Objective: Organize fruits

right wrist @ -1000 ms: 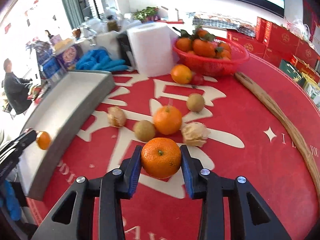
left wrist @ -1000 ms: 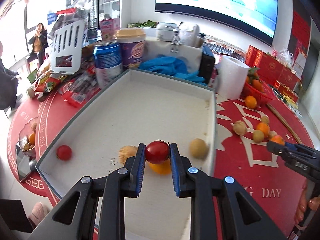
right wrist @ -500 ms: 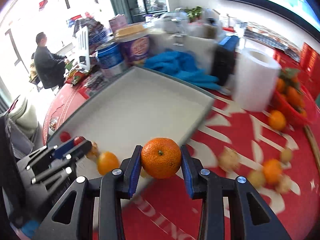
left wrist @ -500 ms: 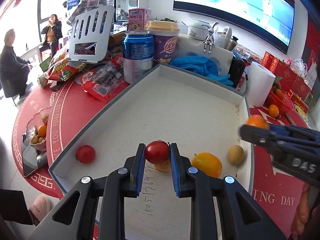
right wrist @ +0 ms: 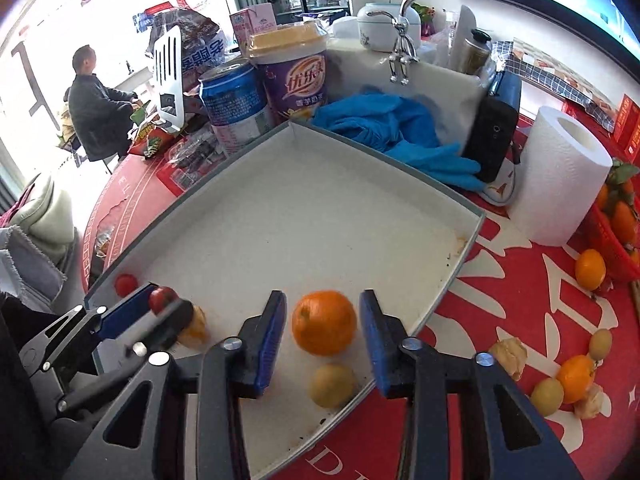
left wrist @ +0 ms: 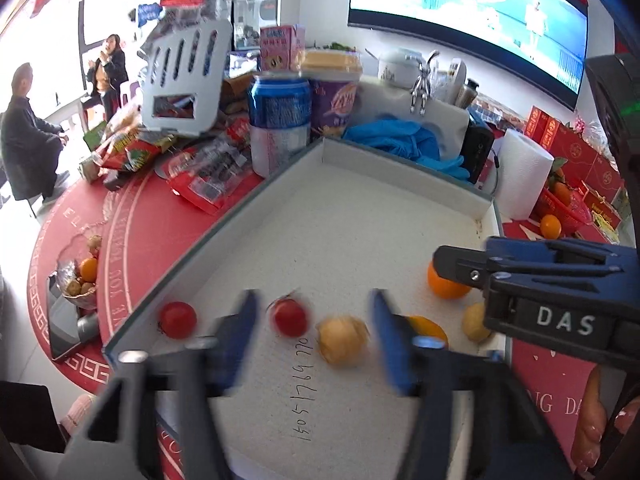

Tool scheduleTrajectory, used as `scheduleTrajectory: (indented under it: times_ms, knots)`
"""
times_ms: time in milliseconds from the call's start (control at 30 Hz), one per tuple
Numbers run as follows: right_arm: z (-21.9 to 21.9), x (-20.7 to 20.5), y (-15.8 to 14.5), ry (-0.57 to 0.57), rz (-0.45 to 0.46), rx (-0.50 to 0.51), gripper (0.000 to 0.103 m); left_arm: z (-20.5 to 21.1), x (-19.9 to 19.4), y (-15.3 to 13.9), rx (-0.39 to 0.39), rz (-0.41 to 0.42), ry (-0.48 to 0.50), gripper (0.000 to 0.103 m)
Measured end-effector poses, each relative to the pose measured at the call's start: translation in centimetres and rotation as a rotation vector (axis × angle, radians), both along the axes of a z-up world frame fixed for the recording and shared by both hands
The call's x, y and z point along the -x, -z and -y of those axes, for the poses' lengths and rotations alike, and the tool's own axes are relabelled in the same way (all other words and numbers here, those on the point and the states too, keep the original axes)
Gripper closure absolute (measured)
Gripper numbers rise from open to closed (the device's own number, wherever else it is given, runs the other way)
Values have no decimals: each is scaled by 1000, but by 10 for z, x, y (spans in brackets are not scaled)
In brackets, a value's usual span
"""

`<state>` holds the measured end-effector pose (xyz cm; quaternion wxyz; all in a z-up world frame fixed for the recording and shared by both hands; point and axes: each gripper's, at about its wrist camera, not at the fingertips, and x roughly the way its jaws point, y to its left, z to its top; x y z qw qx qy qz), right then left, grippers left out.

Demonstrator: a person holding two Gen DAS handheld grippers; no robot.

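Observation:
A shallow white tray (left wrist: 360, 208) with grey walls lies on the red table; it also shows in the right wrist view (right wrist: 320, 216). My left gripper (left wrist: 312, 332) is open over its near end, a red tomato (left wrist: 290, 317) loose between the jaws, a husked fruit (left wrist: 344, 340) beside it. A second tomato (left wrist: 177, 319) lies at the left. My right gripper (right wrist: 323, 330) is open, an orange (right wrist: 324, 322) free between its jaws in the tray, a yellow-green fruit (right wrist: 333, 385) below it.
A blue can (right wrist: 236, 108), a purple cup (right wrist: 296, 76), blue gloves (right wrist: 396, 136) and a paper roll (right wrist: 560, 176) stand behind the tray. Loose oranges (right wrist: 590, 269) and small fruits (right wrist: 548, 396) lie on the red cloth at right, by a red basket (right wrist: 616, 248).
Both grippers opened. The left one let go of the tomato and the right one let go of the orange, both now in the tray. The right gripper moved over the tray.

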<state>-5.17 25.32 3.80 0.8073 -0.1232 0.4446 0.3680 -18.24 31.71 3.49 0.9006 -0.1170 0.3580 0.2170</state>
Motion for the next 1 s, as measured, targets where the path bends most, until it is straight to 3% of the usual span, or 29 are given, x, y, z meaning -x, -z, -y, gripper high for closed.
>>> scheduleTrajectory:
  times_ms: [67,167,367,433,567,700,833,900,1000]
  knots:
    - [4,1,-7,11,21,-16,15,4,5,-6,-21,22,1,25]
    - [20,3,-19,45,58,-25,0,16,8,-16,-35,35,40,24]
    - [105,2,-28,253,45,-67,0,80,3,-31,-47,52,238,22]
    - [140,3,-25,337,36,-76,0,114,-3,-28,-47,27,328,20]
    - [203,13,-13,479,47,-28,0,166,-20,-7,-19,-62,405,18]
    - [249,23,8,588,30,34,0,193,-43,22,-31,-148,414,18]
    - [269,20,28,625,3,70,0,195,-60,31,-3,-163,395,17]
    - [275,16,34,641,3,68,0,200,-63,33,-26,-169,391,12]
    - [272,5,35,651,17,99,0,192,-73,38,15,-190,359,0]
